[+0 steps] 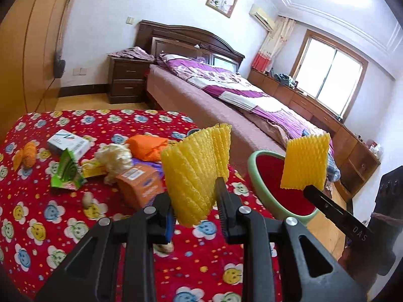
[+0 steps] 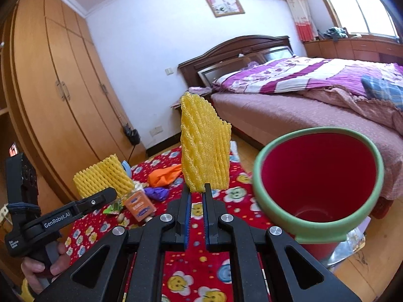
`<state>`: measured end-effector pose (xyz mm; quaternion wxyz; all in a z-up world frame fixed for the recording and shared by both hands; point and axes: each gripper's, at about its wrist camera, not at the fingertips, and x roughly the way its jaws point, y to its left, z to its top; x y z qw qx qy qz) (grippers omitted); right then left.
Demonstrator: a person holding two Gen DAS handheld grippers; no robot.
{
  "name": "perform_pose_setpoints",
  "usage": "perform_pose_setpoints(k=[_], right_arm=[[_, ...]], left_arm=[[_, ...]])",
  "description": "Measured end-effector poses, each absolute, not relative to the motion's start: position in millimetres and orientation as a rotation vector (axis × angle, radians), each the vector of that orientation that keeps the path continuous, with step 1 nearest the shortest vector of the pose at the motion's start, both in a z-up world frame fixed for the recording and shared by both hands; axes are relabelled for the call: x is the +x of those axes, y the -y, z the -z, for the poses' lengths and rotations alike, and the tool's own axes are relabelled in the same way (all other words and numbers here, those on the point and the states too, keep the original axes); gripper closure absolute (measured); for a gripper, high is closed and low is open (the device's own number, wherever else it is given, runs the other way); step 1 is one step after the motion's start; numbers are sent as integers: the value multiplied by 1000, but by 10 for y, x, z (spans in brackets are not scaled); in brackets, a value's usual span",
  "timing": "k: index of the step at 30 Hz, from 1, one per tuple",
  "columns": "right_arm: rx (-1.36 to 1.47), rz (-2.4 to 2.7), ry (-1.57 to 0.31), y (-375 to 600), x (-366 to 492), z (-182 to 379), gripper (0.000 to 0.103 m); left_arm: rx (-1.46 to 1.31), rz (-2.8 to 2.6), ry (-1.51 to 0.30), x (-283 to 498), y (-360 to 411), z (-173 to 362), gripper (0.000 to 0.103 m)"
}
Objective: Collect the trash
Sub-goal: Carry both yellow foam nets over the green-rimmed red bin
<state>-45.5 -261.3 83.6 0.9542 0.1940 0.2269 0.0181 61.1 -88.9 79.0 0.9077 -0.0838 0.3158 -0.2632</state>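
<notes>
Above red flowered cloth [image 1: 37, 216]: left gripper [image 1: 195, 196] clamped on wide yellow foam net [image 1: 194, 166], held clear of cloth. Right gripper [image 2: 196, 191] pinched tight on flattened yellow foam net [image 2: 204, 151], raised just left of bin. Red bin with green rim [image 2: 320, 171] noted near bed [image 2: 302, 110]. Orange carton [image 1: 141, 183], green wrapper [image 1: 66, 171], white box [image 1: 69, 142], crumpled tissue [image 1: 113, 156] left lying on cloth.

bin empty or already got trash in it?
Looks empty. The right wrist view looks into the red bin past its green rim: bare red walls and floor. The yellow foam net is outside it, in the right gripper.
</notes>
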Motion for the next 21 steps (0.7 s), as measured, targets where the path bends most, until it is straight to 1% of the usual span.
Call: perform_pose_setpoints(k=[13, 21], right_arm=[[484, 66, -429, 3159, -674, -723, 95], [545, 147, -445, 3507, -762, -532, 95]], left_arm=[[-84, 625, -669, 661, 1573, -838, 75], [-20, 694, -699, 709, 2098, -754, 75]])
